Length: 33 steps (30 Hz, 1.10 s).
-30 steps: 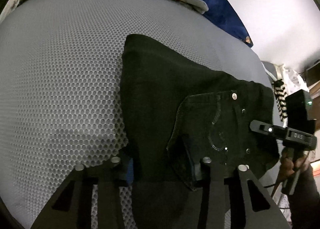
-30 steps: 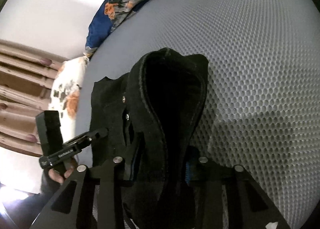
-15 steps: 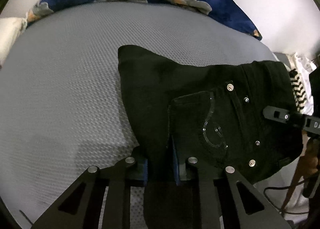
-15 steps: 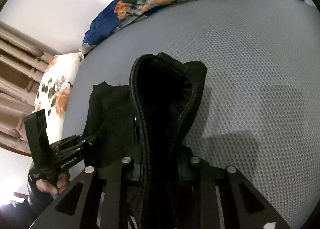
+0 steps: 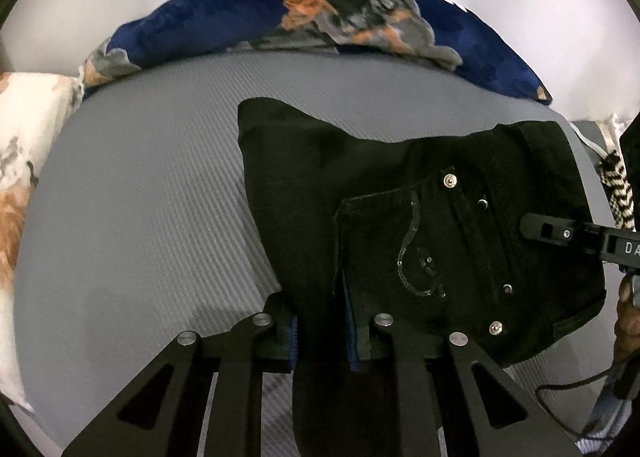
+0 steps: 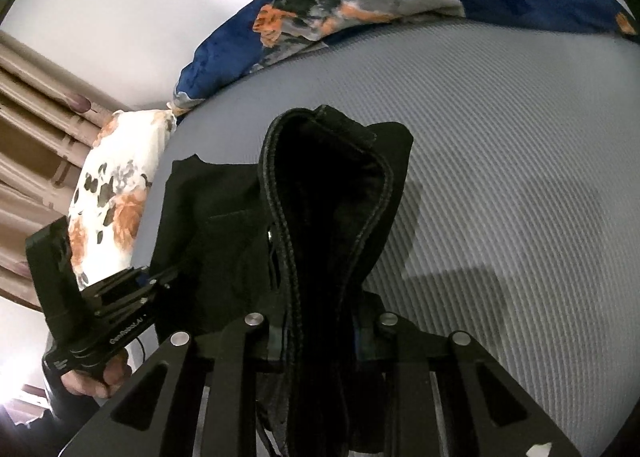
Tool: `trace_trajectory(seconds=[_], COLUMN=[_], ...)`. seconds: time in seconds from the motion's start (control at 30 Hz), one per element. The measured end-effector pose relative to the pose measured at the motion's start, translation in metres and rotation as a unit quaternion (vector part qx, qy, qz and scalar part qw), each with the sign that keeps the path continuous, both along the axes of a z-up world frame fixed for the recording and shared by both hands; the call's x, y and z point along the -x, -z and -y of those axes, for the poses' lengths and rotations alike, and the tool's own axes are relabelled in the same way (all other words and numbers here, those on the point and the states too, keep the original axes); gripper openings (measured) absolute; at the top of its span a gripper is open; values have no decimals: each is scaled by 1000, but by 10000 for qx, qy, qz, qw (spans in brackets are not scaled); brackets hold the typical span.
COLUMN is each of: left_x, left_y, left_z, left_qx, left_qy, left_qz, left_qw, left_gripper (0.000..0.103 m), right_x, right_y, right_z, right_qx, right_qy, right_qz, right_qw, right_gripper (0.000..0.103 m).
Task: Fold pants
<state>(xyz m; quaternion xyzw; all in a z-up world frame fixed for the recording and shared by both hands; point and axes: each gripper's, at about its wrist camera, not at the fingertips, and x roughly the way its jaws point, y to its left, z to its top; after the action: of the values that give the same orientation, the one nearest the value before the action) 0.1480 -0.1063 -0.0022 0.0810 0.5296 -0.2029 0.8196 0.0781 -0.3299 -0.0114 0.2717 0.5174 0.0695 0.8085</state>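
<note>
Black pants with a studded back pocket hang lifted above a grey mesh mattress. My left gripper is shut on the pants' near edge, fabric pinched between its blue pads. In the right wrist view the pants' waistband rises as an open loop, and my right gripper is shut on it. The right gripper also shows at the right edge of the left wrist view. The left gripper shows at the lower left of the right wrist view, held by a hand.
A blue, orange and grey blanket lies along the far edge of the mattress. A white floral pillow lies to the left. A black-and-white striped item is at the right. Brown curtains hang beyond.
Both grippers closed on the pants and rose, lifting the cloth off the mattress. The mattress looks farther away and more of the blanket, wall and pillow shows.
</note>
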Motion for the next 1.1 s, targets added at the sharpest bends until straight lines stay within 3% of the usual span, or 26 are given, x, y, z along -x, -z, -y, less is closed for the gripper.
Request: trace_trajectory(seconds=[0.27,0.83,1.0,1.1], left_x=[-35,-91,-101,-104], left_y=[-2,-9,4,21], left_z=[1,-5,-5,-5], left_qx=[-228,-157,-308,-489], left_qy=[-85,-547,-587,-604], left_qz=[215,390,458,493], left_qw=[9995,9976,9967,9958], left_gripper=[18,18,18,20], right_x=[-45,-111,-120,-121], right_y=[-4,-7,7,19], right_z=[-4,-12,-17,-17], right_qx=[258,584,1111,1442], right_qy=[-106,-233,-224,-232], right_qz=[-13,45,-14,-76], right_qw=[9996,9980,9936,9893], right_gripper=[21,21,21,26])
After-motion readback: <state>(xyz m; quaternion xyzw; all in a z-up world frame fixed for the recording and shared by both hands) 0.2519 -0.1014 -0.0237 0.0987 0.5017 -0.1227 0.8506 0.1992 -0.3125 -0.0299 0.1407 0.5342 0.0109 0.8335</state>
